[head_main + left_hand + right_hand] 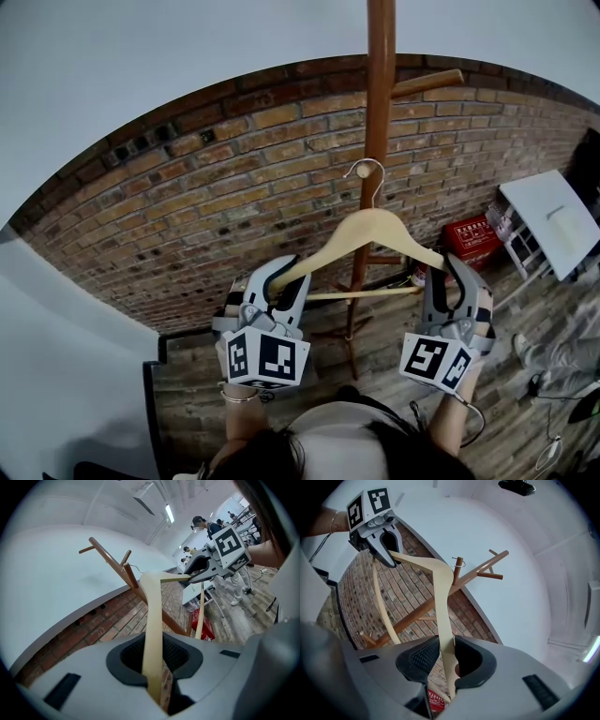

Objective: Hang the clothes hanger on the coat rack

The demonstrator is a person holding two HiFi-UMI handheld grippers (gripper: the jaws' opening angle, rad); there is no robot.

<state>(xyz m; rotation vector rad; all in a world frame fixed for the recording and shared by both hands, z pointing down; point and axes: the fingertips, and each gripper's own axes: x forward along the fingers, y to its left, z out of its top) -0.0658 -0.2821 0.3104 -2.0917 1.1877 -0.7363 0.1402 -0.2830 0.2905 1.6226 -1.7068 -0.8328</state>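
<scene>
Both sets of jaws are clenched on the pale wooden clothes hanger [370, 230]. The left gripper [154, 667] pinches one shoulder tip and the right gripper [446, 660] pinches the other, so the hanger spans the gap between them, with its thin crossbar just below.

Its silver wire hook [365, 172] sticks up about midway between the two pairs of jaws, right against the brown wooden coat rack pole [380, 84]. I can't tell if they're touching. A slanted wooden peg [427, 83] sits above and beyond the right jaws, apart from the hook.

My take:
- Raise both ends evenly so the hanger stays level.
- Bring the hook's open side over a peg, then lower until the wire catches.
- Don't loosen either grip before the hook carries the weight, or it'll probably swing and drop.
</scene>
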